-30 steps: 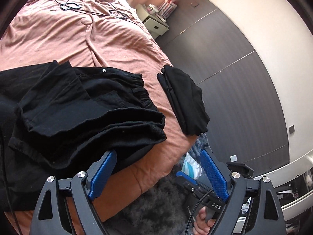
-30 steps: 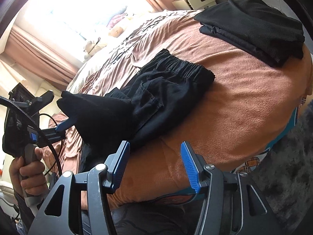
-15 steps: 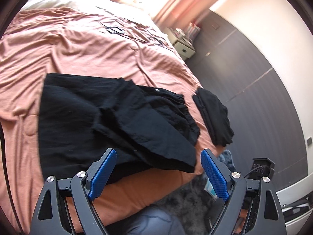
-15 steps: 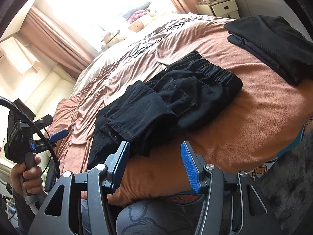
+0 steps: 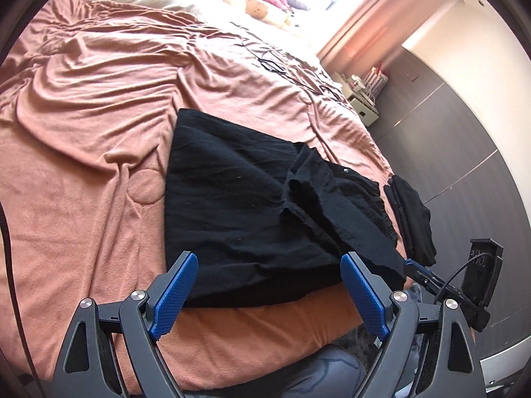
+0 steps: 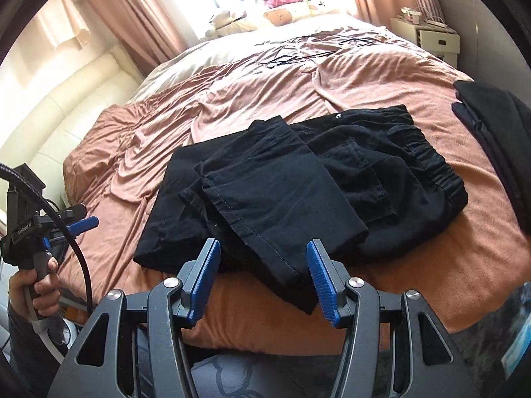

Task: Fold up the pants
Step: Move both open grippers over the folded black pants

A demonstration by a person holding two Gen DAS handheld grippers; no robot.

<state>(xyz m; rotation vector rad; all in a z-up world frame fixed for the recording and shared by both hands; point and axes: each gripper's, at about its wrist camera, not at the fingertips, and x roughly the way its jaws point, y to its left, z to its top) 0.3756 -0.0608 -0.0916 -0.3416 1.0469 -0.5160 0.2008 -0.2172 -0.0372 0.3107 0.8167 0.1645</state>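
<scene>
Left hand-held gripper (image 5: 268,293) and right hand-held gripper (image 6: 264,278): spread, empty. Pinch black cotton pants (image 6: 298,182) hem at 6 o'clock; square over elastic waistband (image 6: 428,152).

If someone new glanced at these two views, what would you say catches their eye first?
Most likely the black pants, lying partly folded near the front edge of the pink-brown bedspread, leg ends laid back toward the elastic waistband. Next, both open blue-padded grippers, left and right, hovering empty at that edge. A second dark folded garment lies to the pants' right.
</scene>
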